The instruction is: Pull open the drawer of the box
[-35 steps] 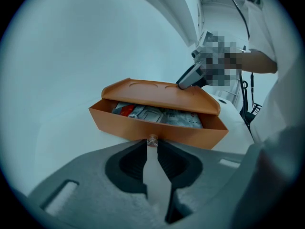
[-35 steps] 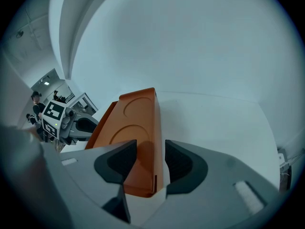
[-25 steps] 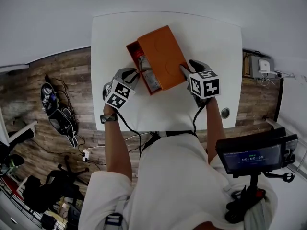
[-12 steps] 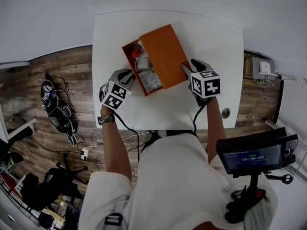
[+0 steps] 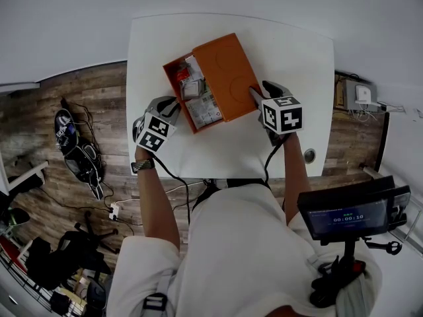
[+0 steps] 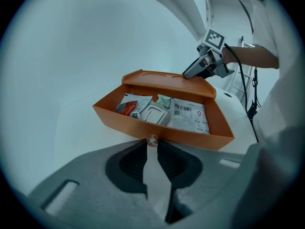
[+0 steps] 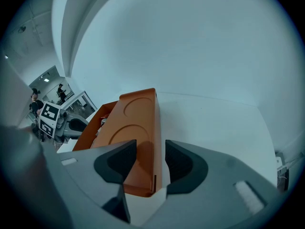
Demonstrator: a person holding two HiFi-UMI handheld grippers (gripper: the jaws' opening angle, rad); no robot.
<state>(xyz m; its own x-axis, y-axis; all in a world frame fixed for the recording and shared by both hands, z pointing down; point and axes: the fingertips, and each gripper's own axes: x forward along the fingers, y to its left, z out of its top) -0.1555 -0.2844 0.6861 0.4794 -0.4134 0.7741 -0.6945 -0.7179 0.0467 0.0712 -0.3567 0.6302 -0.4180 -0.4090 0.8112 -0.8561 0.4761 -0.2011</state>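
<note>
An orange box [image 5: 226, 68] lies on the white table [image 5: 297, 51]. Its drawer [image 5: 187, 96] stands pulled out to the left and shows paper packets [image 6: 188, 116], a white case [image 6: 152, 114] and a red packet [image 6: 126, 108]. My left gripper [image 6: 152, 145] is shut on the small clear knob [image 6: 152, 139] on the drawer's front wall [image 6: 190, 135]; in the head view it [image 5: 176, 107] sits at the drawer's left side. My right gripper [image 7: 150, 148] stands open astride the box's near right top edge [image 7: 153, 142], its tips [image 5: 254, 95] resting on the lid.
A round cable hole [image 5: 310, 155] sits near the table's front right corner. The table's left edge [image 5: 127, 98] lies just beyond my left hand. A screen on a stand [image 5: 347, 216] is at the person's right. Cables and gear [image 5: 79, 154] lie on the wooden floor.
The left gripper has moved left and toward the person with the knob, and the drawer has slid further out, showing more of its contents. The right gripper and the box stayed put.
</note>
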